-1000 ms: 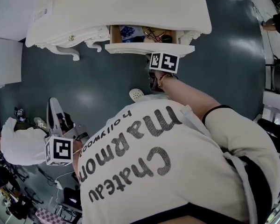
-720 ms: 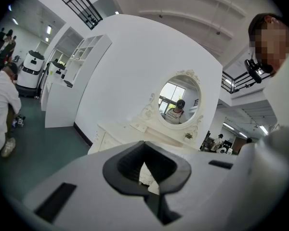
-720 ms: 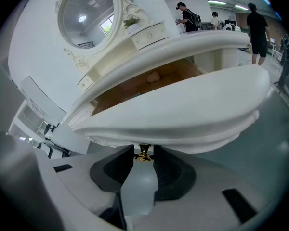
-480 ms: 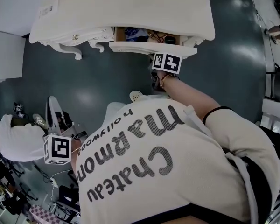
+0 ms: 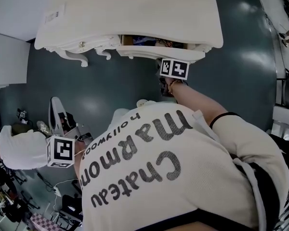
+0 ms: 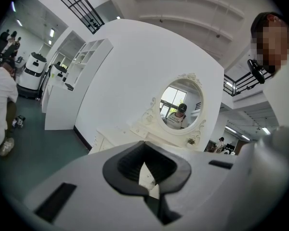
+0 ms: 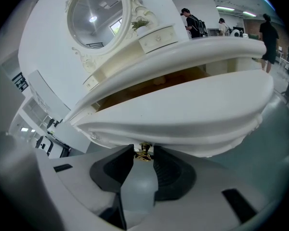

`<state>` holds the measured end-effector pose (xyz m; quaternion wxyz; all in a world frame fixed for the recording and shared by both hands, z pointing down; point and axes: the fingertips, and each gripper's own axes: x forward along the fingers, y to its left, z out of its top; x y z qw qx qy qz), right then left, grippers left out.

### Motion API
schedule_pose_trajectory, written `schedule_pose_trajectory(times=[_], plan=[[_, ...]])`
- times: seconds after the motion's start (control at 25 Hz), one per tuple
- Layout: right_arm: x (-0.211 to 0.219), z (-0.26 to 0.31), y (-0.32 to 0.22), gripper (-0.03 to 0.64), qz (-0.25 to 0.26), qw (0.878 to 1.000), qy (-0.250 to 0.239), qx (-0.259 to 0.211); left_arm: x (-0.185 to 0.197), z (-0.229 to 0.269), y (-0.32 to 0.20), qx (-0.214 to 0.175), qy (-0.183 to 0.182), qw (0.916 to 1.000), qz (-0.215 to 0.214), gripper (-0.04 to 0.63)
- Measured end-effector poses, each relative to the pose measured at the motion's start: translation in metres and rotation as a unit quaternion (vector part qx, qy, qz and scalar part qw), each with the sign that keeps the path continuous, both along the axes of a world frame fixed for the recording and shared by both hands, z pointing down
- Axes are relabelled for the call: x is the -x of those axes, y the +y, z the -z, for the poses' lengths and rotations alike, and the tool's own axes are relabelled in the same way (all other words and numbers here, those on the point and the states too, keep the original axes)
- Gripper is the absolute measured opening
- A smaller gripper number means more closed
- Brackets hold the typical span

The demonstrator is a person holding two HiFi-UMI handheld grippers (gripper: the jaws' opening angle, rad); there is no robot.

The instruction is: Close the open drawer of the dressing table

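Pinching the gold knob (image 7: 144, 151) between the tips of the right gripper (image 7: 144, 157), with the drawer (image 7: 183, 112) front directly ahead, open only by a narrow gap under the bench top (image 7: 192, 52) above. Holding the left gripper (image 6: 144, 148) pressed together on nothing, well back from the drawer, aimed toward the oval mirror (image 6: 180, 110) ahead.
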<state>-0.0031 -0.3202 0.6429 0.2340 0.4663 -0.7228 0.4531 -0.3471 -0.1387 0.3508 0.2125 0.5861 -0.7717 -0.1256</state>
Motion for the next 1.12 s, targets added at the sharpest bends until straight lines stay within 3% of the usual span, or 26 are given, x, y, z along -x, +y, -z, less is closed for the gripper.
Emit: schedule_pose_trajectory(times=[0.8, 0.92, 1.12], plan=[[0.001, -0.001, -0.030, 0.147, 0.001, 1.000, -0.019, -0.015, -0.004, -0.008, -0.016, 0.010, 0.022, 0.9997, 0.003, 0.008], [0.001, -0.001, -0.030, 0.147, 0.001, 1.000, -0.020, -0.023, -0.010, -0.003, -0.021, 0.004, 0.010, 0.9998, -0.016, 0.008], [0.001, 0.000, -0.033, 0.146, 0.004, 0.999, -0.017, -0.029, -0.005, -0.008, -0.014, 0.009, 0.020, 0.9998, 0.002, 0.008]])
